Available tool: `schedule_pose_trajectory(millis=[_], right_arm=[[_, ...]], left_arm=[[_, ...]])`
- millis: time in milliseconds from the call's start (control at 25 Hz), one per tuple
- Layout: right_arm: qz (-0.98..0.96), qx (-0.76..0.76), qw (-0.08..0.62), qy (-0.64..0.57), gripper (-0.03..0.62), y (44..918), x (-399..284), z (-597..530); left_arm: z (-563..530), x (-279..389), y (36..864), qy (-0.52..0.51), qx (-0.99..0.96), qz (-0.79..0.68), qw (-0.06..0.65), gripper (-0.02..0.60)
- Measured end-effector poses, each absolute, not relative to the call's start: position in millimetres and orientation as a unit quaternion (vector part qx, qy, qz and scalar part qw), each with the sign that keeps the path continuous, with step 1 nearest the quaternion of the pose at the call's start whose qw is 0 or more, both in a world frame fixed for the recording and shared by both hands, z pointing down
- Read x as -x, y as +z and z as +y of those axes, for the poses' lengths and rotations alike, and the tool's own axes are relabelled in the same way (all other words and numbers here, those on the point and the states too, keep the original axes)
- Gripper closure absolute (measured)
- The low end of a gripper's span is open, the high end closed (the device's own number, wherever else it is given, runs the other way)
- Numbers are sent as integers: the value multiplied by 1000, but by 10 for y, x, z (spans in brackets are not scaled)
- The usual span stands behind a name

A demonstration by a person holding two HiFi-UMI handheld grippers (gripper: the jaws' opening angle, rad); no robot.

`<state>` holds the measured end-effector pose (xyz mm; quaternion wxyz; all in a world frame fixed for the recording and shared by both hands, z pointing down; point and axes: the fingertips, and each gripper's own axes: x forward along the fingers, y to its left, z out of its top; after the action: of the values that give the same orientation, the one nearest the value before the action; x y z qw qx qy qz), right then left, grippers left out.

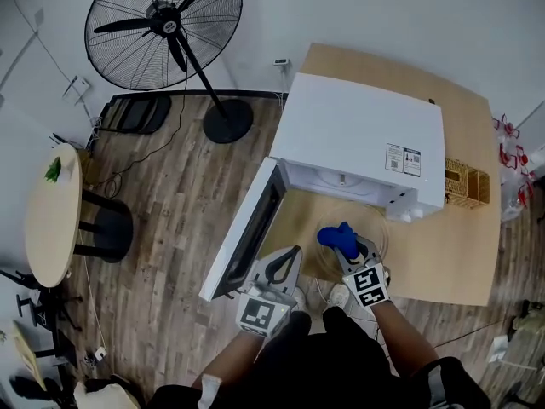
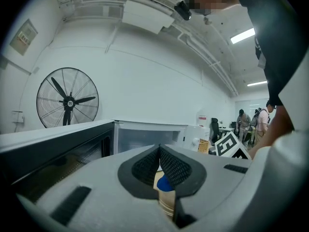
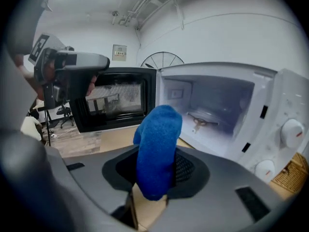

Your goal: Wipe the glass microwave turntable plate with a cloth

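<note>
The glass turntable plate (image 1: pixel 380 232) lies flat on the wooden table (image 1: pixel 443 245) in front of the open white microwave (image 1: pixel 362 139); its outline is faint. My right gripper (image 1: pixel 345 245) is over the plate, shut on a blue cloth (image 1: pixel 335 235) that sticks out past the jaws. In the right gripper view the cloth (image 3: pixel 157 146) fills the gap of that gripper (image 3: pixel 153 175), facing the empty microwave cavity (image 3: pixel 207 112). My left gripper (image 1: pixel 286 261) hovers by the table's front edge beside the open door, its jaws shut with nothing in them (image 2: pixel 159 151). The cloth (image 2: pixel 165 183) shows just beyond it.
The microwave door (image 1: pixel 247 228) swings out to the left over the floor. A wicker basket (image 1: pixel 465 183) sits at the table's right. A large standing fan (image 1: pixel 166 25) and a round table (image 1: pixel 49 216) stand on the floor to the left. People (image 2: pixel 260 122) are far back.
</note>
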<state>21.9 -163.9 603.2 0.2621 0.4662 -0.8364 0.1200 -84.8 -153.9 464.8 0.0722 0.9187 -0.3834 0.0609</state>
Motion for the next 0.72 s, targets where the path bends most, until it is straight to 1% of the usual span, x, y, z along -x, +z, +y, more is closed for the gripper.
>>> schedule_pose_trajectory(millis=[200,400,720], right_arm=[[-842,-440,287,122,464,6329,-147,-1703],[-845,-402,328,131,461,6592,-2,-1715],[-849,-373,348,136,461,6776,151,-1718]], left_arm=[[-1567,862,4786,74,-914,-388,90,575],[-1612,886,4850,80,-910,-393,103,577],[-1693,882,4896,87,-912,-391,88,575]])
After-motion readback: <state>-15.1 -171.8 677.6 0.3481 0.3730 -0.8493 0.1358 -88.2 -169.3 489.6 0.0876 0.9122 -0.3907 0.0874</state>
